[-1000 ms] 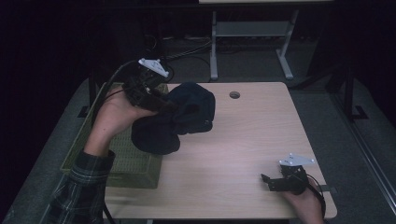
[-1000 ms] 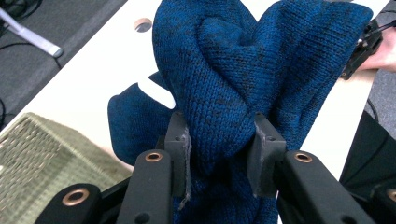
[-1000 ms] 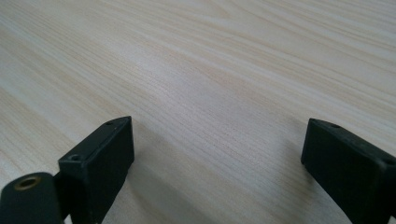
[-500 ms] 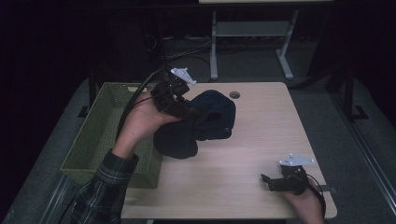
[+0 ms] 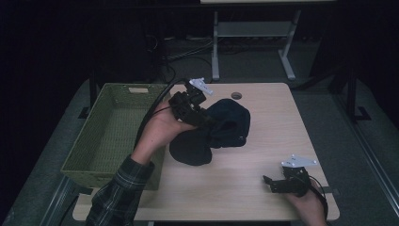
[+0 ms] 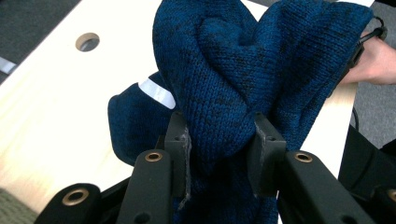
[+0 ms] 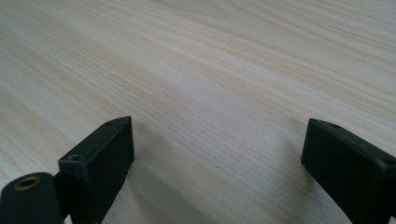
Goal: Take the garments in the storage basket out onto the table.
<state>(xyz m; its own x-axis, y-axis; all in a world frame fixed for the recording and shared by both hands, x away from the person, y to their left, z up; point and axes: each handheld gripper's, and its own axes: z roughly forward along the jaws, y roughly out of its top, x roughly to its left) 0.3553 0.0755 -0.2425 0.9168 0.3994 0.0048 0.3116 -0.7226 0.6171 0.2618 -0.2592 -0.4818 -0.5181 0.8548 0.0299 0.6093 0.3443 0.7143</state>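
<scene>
A dark blue knitted garment (image 5: 221,129) hangs bunched from my left gripper (image 5: 203,118) over the middle of the table, its lower fold touching the wood. In the left gripper view the knit (image 6: 243,70) is pinched between both pads, and a white label (image 6: 156,92) shows on its left. My left gripper (image 6: 219,140) is shut on the garment. Near the table's front right corner my right gripper (image 5: 270,182) rests low on the wood, held by a hand. Its jaws stand wide apart in the right gripper view, with bare wood between them (image 7: 215,154).
A green woven basket (image 5: 110,136) stands at the table's left edge, beside my left forearm. A round cable hole (image 5: 236,95) sits near the table's far edge. Beyond the table a white metal stand (image 5: 254,37) rises from the dark floor.
My left hand has carried the garment to the right and lower, away from over the basket toward the table's middle. The right gripper has stayed in place.
</scene>
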